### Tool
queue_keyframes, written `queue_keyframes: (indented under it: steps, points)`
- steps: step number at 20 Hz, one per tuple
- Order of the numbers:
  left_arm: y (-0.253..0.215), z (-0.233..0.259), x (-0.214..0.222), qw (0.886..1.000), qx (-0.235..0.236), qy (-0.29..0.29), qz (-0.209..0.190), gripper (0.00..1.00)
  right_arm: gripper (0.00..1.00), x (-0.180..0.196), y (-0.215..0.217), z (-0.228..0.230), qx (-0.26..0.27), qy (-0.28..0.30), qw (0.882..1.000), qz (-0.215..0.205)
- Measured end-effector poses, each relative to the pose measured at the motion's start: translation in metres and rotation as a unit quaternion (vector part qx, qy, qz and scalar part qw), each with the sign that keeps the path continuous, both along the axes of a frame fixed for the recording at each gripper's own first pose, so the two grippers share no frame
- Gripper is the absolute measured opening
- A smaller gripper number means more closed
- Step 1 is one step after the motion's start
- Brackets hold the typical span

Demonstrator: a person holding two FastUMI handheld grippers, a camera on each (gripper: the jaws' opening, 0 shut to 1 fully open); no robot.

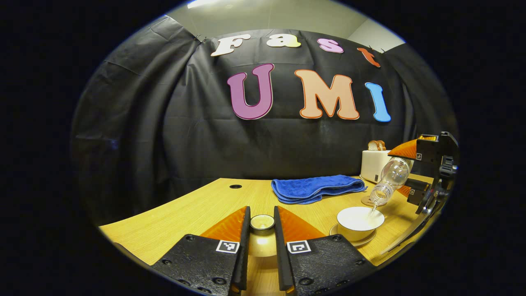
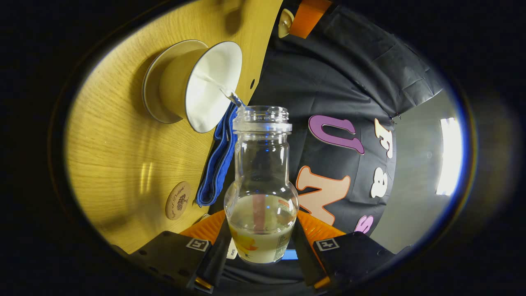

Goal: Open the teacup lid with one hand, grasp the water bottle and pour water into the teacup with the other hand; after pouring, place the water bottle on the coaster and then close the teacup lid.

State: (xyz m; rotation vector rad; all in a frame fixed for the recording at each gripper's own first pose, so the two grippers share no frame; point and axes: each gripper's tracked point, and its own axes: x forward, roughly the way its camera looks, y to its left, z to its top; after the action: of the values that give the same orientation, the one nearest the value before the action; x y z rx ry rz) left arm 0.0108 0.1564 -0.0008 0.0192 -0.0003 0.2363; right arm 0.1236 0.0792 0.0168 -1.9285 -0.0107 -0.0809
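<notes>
My left gripper (image 1: pixel 261 211) is shut on the cream teacup lid (image 1: pixel 262 240) and holds it above the table, left of the cup. The white teacup (image 1: pixel 360 220) stands open on its saucer (image 1: pixel 370 239). The clear water bottle (image 1: pixel 390 179) is tipped mouth-down over the cup, and a thin stream of water falls into it. My right gripper (image 1: pixel 404 170) is shut on that bottle. In the right gripper view the bottle (image 2: pixel 261 185) lies between my right gripper's (image 2: pixel 261 224) fingers, its mouth beside the teacup (image 2: pixel 205 86). The round cork coaster (image 2: pixel 178 200) lies bare near the bottle.
A folded blue towel (image 1: pixel 316 188) lies behind the cup on the wooden table (image 1: pixel 185 213). A white toaster (image 1: pixel 374 164) with bread stands at the back right. The coaster (image 1: pixel 365 200) sits between towel and toaster. The left gripper (image 2: pixel 304 16) with the lid shows far off.
</notes>
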Motion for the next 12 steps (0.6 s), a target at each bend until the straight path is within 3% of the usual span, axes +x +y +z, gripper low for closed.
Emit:
queue_keyframes:
  steps: [12]
  points:
    - [0.0, 0.0, 0.0, 1.0, 0.0, 0.0, 0.0, 0.28, 0.77, 0.0, 0.001, 0.034, -0.032, -0.047, 0.998, 0.012]
